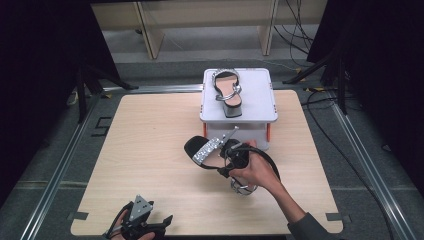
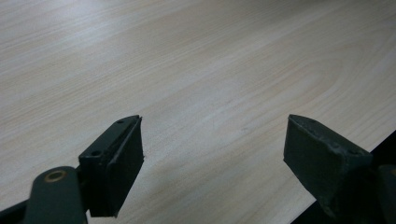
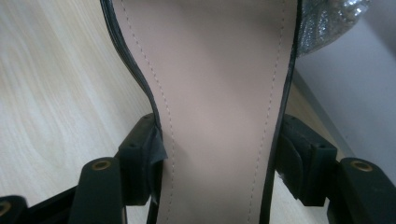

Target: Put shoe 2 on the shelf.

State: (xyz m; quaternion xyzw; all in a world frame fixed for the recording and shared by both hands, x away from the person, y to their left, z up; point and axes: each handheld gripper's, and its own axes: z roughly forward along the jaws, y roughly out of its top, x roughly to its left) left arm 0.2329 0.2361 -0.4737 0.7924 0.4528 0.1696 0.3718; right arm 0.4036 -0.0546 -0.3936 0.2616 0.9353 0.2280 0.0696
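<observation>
Sandal (image 3: 215, 93) insole between hand-held gripper (image 3: 219, 163) jaws

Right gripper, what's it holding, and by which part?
The right gripper holds a sandal across the narrow waist of its sole, one jaw on each edge. The left gripper is open over bare table.
</observation>
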